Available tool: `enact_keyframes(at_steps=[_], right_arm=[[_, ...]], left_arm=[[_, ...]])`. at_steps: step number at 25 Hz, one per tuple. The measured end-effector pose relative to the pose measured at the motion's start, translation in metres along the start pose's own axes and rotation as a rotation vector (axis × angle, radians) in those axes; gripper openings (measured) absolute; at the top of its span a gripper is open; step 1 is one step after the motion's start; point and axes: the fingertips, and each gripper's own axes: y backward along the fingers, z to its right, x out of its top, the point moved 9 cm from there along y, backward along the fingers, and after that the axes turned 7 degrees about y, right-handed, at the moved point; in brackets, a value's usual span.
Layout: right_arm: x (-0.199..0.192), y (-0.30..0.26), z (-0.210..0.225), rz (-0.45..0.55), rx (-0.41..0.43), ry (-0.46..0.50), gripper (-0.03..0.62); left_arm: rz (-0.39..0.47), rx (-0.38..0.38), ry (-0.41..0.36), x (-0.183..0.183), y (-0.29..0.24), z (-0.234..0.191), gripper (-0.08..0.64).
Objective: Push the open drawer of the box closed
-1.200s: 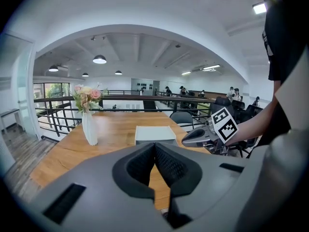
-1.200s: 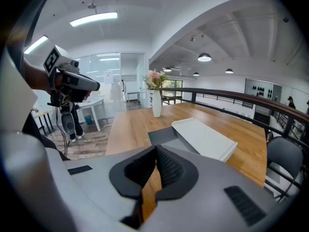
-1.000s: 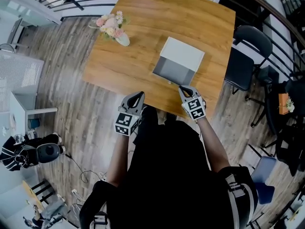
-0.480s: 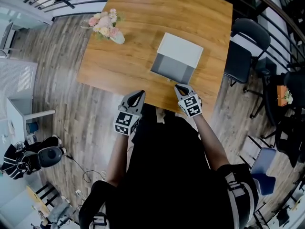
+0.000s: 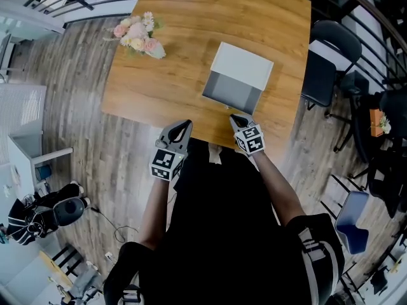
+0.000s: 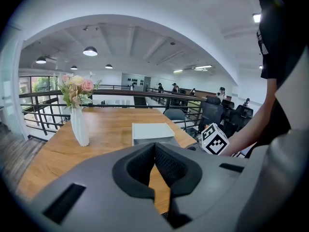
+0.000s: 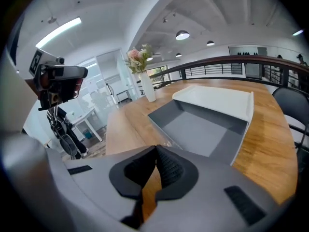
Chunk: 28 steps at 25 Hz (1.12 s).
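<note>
Jaws pressed tip to tip on the right gripper [image 5: 235, 117] and on the left gripper [image 5: 184, 124] alike, with nothing pinched. Right one parked at 6 o'clock of the open drawer [image 5: 232, 93], just beside its front wall. Left one well apart at 8 o'clock, near the tabletop [image 5: 191, 37] edge, idle. Drawer pulled out toward 6 o'clock from the white box [image 5: 243, 65], grey inside and apparently empty.

Likely trouble: pushing off centre. Seen along the right jaws, more of the drawer lying toward 2 o'clock than straight ahead, so possibly a skewed shove, racking the drawer in its slot and jamming it part-way. Also nothing bracing the box from 12 o'clock. Probably light, so liable to slide or turn across the smooth wood instead of taking the drawer in. Narrow closed tips also prone to slipping off a thin front wall, up over the rim and into the tray. Little danger to the vase of flowers [image 5: 143, 38], well apart at 10 o'clock.

Hard to tell: whether touching the drawer front yet or just short of it. Front face hidden from above by the steep angle. Small speck at its middle, perhaps a pull, too small to name. Near tabletop edge covered by the person's torso. Slot and runners inside the box out of sight.
</note>
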Motion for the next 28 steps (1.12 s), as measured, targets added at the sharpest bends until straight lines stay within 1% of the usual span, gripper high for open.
enact_keyframes(at_steps=[8,14,20,23,28], right_arm=[[-0.004,-0.030,0.006,-0.025,-0.024,-0.084,0.017],[-0.010,-0.045,0.013,-0.036,-0.066,-0.207,0.026],[-0.017,-0.059,0.018,-0.002,-0.057,-0.340,0.054],[-0.020,-0.063,0.020,-0.012,-0.071,-0.371,0.057],[-0.020,-0.068,0.019,-0.017,-0.082,-0.404,0.081]], left_arm=[[-0.016,-0.016,-0.006,0.006,-0.009,-0.017,0.021],[-0.033,-0.016,0.000,0.005,-0.013,-0.029,0.021],[-0.040,-0.025,0.012,0.000,-0.019,-0.033,0.021],[-0.039,-0.026,0.008,0.005,-0.019,-0.032,0.021],[-0.044,-0.027,0.008,0.007,-0.020,-0.036,0.021]])
